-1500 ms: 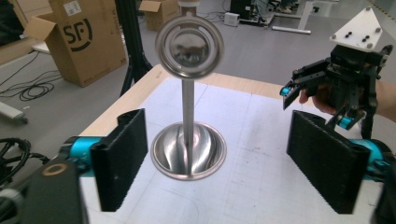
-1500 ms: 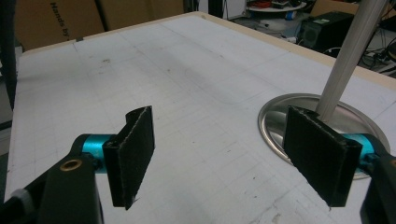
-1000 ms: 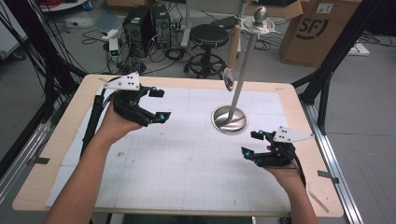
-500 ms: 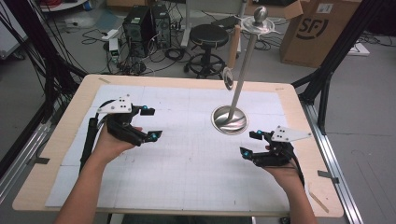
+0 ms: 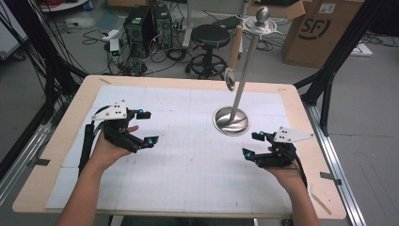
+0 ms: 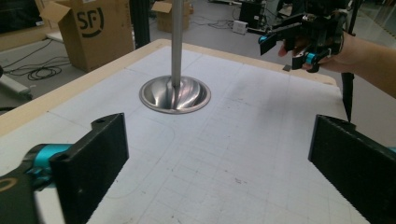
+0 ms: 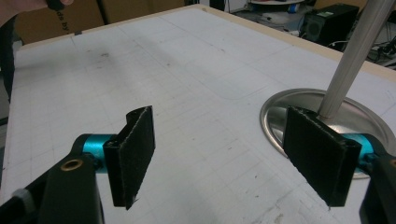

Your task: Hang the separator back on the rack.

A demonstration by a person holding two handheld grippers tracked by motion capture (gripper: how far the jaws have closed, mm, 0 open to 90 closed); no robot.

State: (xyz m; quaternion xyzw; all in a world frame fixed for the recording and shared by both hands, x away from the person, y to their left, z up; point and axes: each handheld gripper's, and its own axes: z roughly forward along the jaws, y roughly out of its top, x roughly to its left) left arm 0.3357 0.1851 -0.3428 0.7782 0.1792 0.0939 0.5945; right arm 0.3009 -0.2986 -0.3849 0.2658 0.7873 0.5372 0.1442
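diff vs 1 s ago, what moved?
The left gripper came down toward the table and shifted a bit toward the person; its jaws have just been opening and are empty. Nothing was taken or let go. The right gripper stayed open beside the metal stand, which also kept its place.

I work in a lab: behind my counter sit computer towers, loose cables, a stool and cardboard boxes.

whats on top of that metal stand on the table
The metal stand carries a pole topped by a flat disc with a round knob. A spoon-like piece hangs beside the pole; its attachment is unclear.
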